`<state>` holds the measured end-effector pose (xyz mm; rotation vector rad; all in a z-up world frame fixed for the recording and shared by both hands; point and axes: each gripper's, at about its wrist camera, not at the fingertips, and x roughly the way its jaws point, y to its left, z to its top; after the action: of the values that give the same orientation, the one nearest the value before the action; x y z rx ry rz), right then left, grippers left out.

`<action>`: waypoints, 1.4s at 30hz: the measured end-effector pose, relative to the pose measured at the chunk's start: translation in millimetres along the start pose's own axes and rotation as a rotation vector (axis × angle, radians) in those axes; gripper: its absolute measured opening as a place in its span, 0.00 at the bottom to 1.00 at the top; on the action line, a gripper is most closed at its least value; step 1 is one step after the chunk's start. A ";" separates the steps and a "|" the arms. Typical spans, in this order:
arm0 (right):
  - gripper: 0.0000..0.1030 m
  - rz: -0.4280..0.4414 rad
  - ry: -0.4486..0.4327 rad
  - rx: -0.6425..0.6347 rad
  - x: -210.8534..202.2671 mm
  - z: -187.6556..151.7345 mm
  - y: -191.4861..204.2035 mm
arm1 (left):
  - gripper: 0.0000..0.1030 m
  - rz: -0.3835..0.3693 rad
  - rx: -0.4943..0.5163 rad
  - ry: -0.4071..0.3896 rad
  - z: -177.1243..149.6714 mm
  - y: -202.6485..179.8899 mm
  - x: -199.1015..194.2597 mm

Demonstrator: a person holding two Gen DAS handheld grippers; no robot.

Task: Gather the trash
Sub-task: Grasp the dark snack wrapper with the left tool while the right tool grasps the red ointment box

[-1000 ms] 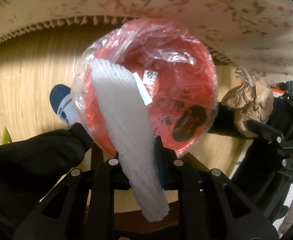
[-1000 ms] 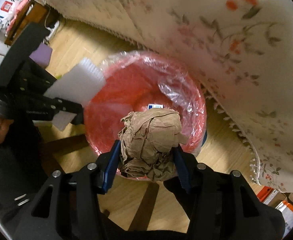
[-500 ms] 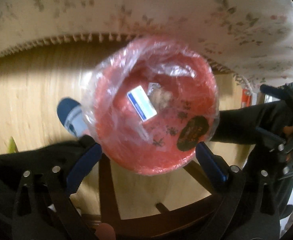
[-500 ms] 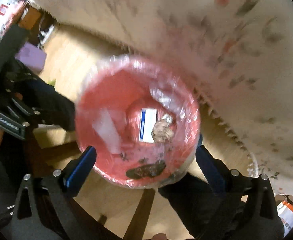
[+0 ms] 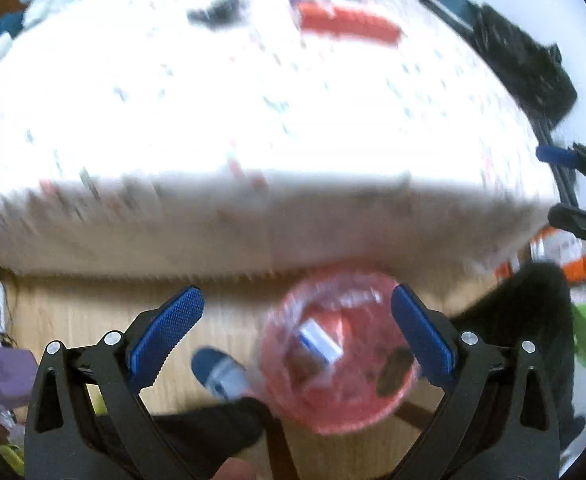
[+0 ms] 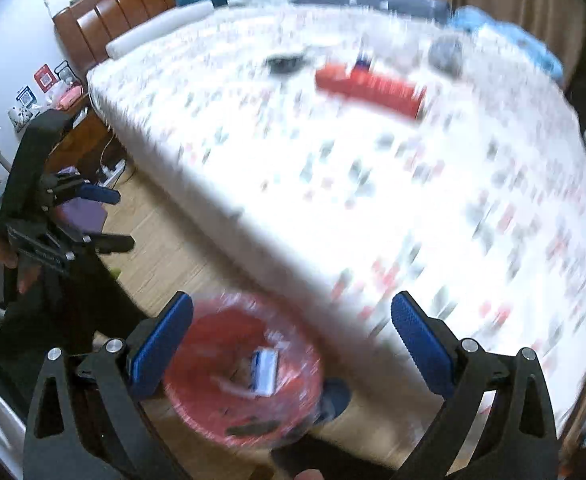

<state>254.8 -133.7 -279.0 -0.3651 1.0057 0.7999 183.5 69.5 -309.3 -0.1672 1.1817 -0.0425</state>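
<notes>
Both grippers, left [image 5: 297, 326] and right [image 6: 292, 330], now gape empty and have swung up toward the bed [image 6: 373, 160]; the red bin [image 5: 339, 354] beside it holds the dropped trash.

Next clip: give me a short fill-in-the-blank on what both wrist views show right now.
1. Both the left gripper and the right gripper have their jaws ____.
2. The bin lined with clear plastic is coloured ____.
3. The bin stands on the wooden ____, beside the bed.
4. On the bed lies a long ____ package.

Missing words: open; red; floor; red
</notes>
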 end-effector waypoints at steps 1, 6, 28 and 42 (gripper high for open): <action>0.95 -0.007 -0.017 -0.011 -1.9 9.1 -5.2 | 0.94 0.011 -0.003 -0.014 8.2 1.4 -2.8; 0.95 -0.017 -0.070 -0.061 1.3 41.5 -24.1 | 0.94 0.088 0.014 -0.107 62.3 8.1 -9.3; 0.95 -0.057 -0.036 -0.302 84.8 145.1 -66.8 | 0.94 0.197 0.137 -0.192 223.7 32.3 74.8; 0.95 -0.031 0.011 -0.346 141.3 178.9 -78.0 | 0.62 0.124 0.133 -0.166 257.9 50.4 108.3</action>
<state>462.1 -16.4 -315.6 -0.6797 0.8686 0.9463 460.1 134.0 -321.3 0.0198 1.0177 0.0025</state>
